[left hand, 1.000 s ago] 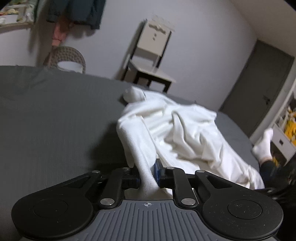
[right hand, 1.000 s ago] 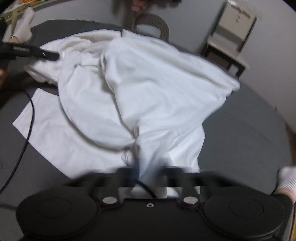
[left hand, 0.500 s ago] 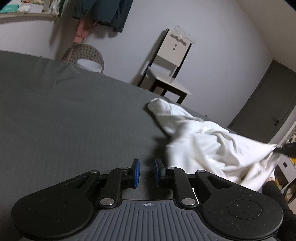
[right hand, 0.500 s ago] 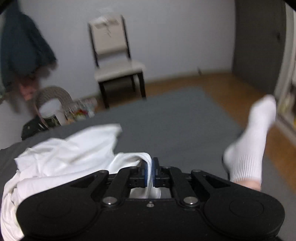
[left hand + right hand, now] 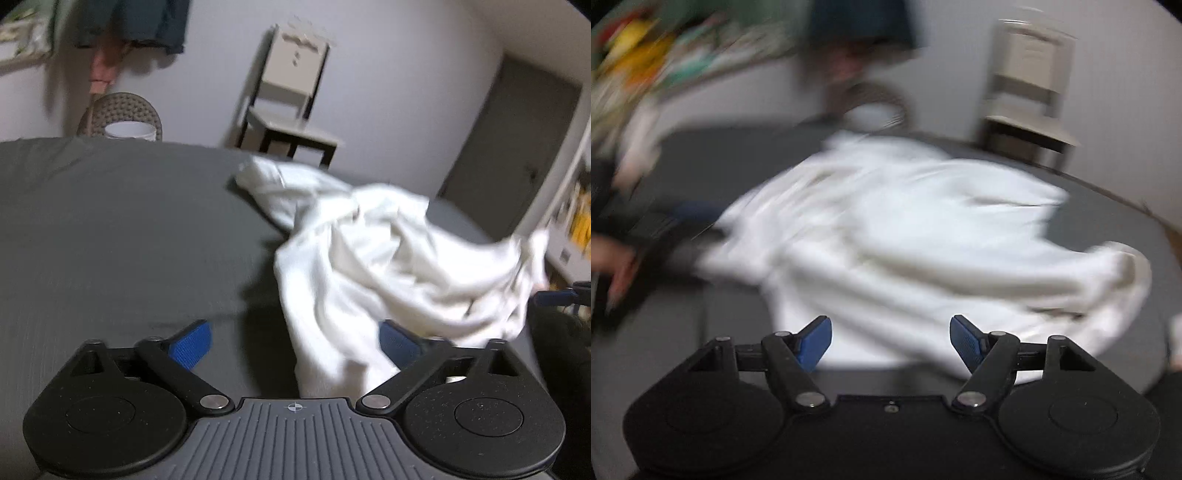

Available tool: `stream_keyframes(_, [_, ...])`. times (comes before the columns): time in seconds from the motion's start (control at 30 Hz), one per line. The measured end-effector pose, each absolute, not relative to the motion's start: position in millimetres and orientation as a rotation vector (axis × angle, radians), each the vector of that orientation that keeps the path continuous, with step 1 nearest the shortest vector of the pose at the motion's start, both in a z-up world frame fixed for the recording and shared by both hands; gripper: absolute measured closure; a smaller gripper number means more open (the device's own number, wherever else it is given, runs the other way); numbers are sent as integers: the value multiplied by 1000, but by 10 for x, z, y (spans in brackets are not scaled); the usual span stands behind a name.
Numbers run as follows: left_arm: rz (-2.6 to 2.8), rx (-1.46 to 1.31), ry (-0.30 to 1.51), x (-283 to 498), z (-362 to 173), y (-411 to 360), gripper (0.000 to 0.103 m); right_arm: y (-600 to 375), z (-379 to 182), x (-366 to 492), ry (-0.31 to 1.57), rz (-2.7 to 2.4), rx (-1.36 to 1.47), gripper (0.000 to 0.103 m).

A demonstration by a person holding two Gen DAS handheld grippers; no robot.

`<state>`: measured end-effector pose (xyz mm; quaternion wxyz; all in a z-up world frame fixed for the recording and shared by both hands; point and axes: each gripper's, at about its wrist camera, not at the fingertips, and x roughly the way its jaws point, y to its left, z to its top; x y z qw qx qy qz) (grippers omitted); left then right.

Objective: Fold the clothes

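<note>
Both grippers stand released: the left gripper [image 5: 295,343] and the right gripper [image 5: 890,338] show their blue pads spread wide, grasping nothing. One white garment [image 5: 388,251] lies crumpled on the grey bed [image 5: 110,229] — soft, light and limp, so expect it to sag and bunch. Take hold at a hem or corner, not the bulk. A fold of the garment hangs between the left jaws; ahead of the right jaws it lies spread, though blurred.

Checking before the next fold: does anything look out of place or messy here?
Yes. The white garment lies bunched in a crumpled heap on the grey bed, not spread flat. Both the left gripper and the right gripper are open, holding nothing.
</note>
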<state>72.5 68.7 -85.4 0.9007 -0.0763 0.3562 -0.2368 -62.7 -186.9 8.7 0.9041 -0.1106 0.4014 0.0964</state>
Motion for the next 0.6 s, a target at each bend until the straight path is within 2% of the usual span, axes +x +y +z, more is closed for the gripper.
stream_keyframes(0.1, [-537,-298,792,829,-976,699,89,-1519,-122,-624,801,251,-358,33])
stream_keyframes(0.2, [-553,-413,783,848,-955,785,94,-1311,-296,-551,779,291,-360,35])
stream_keyframes(0.27, [-547,-449,753,816,-848,874,94,-1278,-455,-459,792,274,-360,55])
stream_keyframes(0.3, [-538,-460,738,816,-780,922,95,-1303,-522,-429,797,273,-349,79])
stream_keyframes(0.33, [-529,-471,723,816,-712,971,99,-1343,-521,-432,797,260,-324,86])
stream_keyframes(0.4, [-497,-434,706,850,-546,1054,99,-1446,-415,-489,785,219,-250,97])
stream_keyframes(0.6, [-521,-200,673,815,-127,1045,97,-2306,594,-1080,559,104,47,97])
